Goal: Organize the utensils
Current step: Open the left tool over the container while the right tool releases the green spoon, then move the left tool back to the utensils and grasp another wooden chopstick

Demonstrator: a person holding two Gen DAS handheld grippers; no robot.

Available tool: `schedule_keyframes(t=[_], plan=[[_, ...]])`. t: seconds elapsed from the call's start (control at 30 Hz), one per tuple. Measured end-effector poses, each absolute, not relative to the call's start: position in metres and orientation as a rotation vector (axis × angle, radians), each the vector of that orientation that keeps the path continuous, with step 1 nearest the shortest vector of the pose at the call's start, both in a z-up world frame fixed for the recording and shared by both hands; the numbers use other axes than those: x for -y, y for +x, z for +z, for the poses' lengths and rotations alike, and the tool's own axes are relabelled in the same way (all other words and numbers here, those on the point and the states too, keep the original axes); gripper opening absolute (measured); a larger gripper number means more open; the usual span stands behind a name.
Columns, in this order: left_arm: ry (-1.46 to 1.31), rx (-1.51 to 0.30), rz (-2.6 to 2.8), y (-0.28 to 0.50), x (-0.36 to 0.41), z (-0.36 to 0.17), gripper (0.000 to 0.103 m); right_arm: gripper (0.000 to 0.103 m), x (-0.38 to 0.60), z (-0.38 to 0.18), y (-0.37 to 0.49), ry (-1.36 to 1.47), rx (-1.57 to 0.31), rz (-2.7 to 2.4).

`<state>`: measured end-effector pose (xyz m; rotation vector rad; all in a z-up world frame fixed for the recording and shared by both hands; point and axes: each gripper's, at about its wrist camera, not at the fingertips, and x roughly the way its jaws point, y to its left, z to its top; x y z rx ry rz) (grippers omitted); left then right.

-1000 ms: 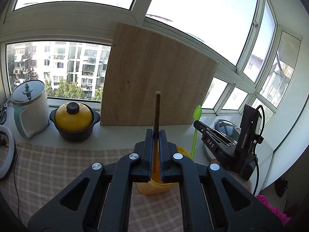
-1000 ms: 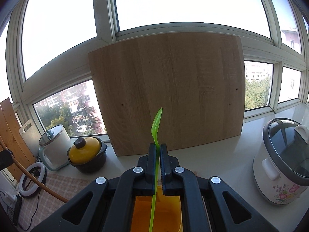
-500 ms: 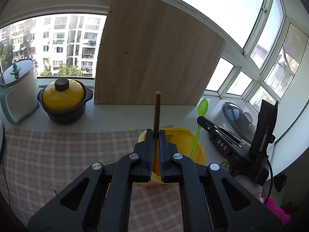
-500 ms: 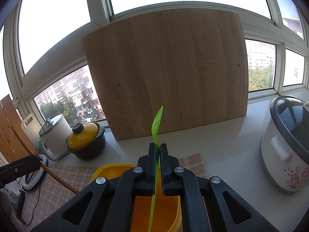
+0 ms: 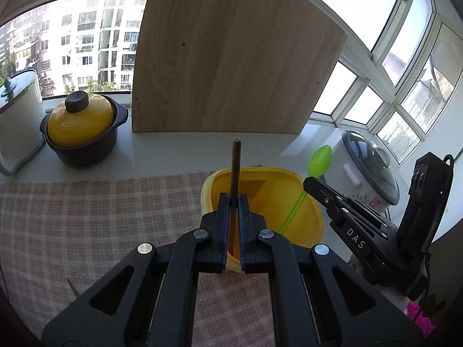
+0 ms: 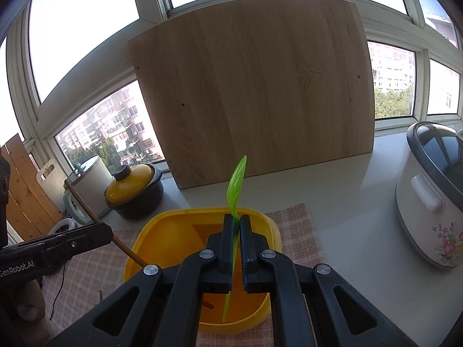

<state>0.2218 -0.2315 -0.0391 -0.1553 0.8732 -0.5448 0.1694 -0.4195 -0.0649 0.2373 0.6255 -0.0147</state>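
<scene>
A yellow tub (image 5: 295, 182) (image 6: 162, 228) stands on the checked cloth. My left gripper (image 5: 234, 199) is shut on a brown wooden stick (image 5: 235, 167), upright, its lower end reaching into the tub. In the right wrist view the same stick (image 6: 86, 208) slants down from the left gripper (image 6: 107, 235) into the tub. My right gripper (image 6: 236, 221) is shut on a green plastic spoon (image 6: 237, 182), bowl end up, handle tip near the tub's floor. In the left wrist view the spoon (image 5: 318, 159) and right gripper (image 5: 308, 183) come in over the tub's right rim.
A wooden board (image 5: 231, 57) leans on the window behind the tub. A yellow-lidded black pot (image 5: 81, 127) and a white lidded container (image 5: 17, 121) stand at left. A white rice cooker (image 6: 431, 193) stands at right. A thin brown stick (image 5: 72, 287) lies on the cloth (image 5: 101, 217).
Both grippers have sunk and tilted down toward the yellow tub, which now shows fully. The stick and spoon ends have gone down into it. Both grips are unchanged.
</scene>
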Motion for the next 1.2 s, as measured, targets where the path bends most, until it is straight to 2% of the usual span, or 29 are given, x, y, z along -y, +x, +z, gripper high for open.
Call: schedule_keyframes(t=[0.4, 0.43, 0.47, 0.53, 1.1, 1.2], plan=[[-0.152, -0.872, -0.531, 0.226, 0.228, -0.041, 0.004, 0.004, 0.417, -0.07, 0.156, 0.235, -0.647, -0.023], [-0.151, -0.871, -0.53, 0.225, 0.227, -0.041, 0.008, 0.009, 0.416, -0.07, 0.155, 0.232, -0.648, -0.022], [-0.152, -0.868, -0.533, 0.224, 0.226, -0.039, 0.012, 0.019, 0.416, -0.069, 0.154, 0.23, -0.647, -0.022], [-0.15, -0.858, -0.534, 0.221, 0.224, -0.037, 0.022, 0.029, 0.414, -0.067, 0.15, 0.23, -0.638, -0.023], [-0.159, -0.767, -0.503, 0.181, 0.16, -0.015, 0.023, 0.032, 0.388, -0.06, 0.106, 0.221, -0.632, 0.022], [-0.173, -0.76, -0.491, 0.173, 0.139, -0.015, 0.023, 0.045, 0.38, -0.059, 0.095, 0.207, -0.627, 0.041]])
